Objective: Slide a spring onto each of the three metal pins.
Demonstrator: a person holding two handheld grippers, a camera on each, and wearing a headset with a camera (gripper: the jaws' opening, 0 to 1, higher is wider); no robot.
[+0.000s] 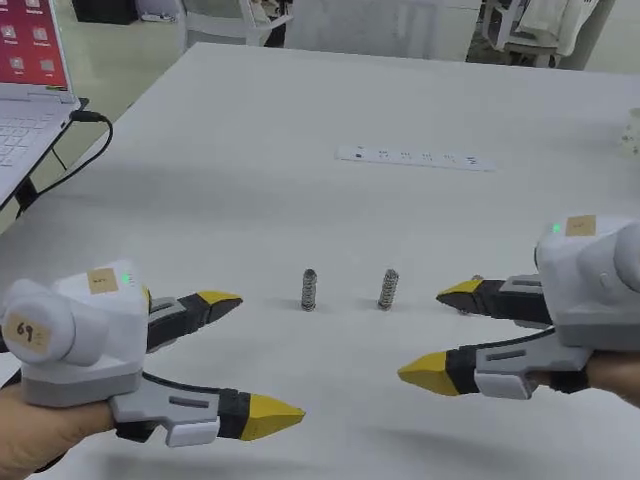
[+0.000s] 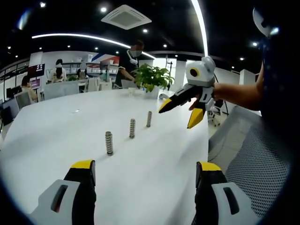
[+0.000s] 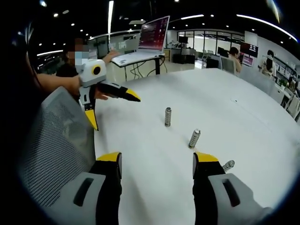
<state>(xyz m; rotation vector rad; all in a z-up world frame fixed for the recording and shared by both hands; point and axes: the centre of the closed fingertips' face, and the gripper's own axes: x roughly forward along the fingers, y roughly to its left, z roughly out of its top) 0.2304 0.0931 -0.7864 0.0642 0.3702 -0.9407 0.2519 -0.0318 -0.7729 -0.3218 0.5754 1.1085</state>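
**Head view.** Three small grey coiled-wire springs stand in a row at centre frame on the white matt tabletop (image 1: pixel 300 180). The left spring (image 1: pixel 308 290) is upright, the middle spring (image 1: pixel 388 289) leans slightly, and the third spring (image 3: pixel 228 165) sits just beside the upper jaw of the right gripper (image 1: pixel 425 333). The pins inside the coils cannot be made out. The right gripper and the left gripper (image 1: pixel 265 355), at lower left, both have jaws spread wide and hold nothing. The springs look light, compressible and apt to roll, so a gentle pinch across mid-coil should suit. The tan round sticker (image 1: pixel 27 333) on the left gripper reads "69". Text on the laptop (image 1: pixel 25 60) at upper left is illegible.
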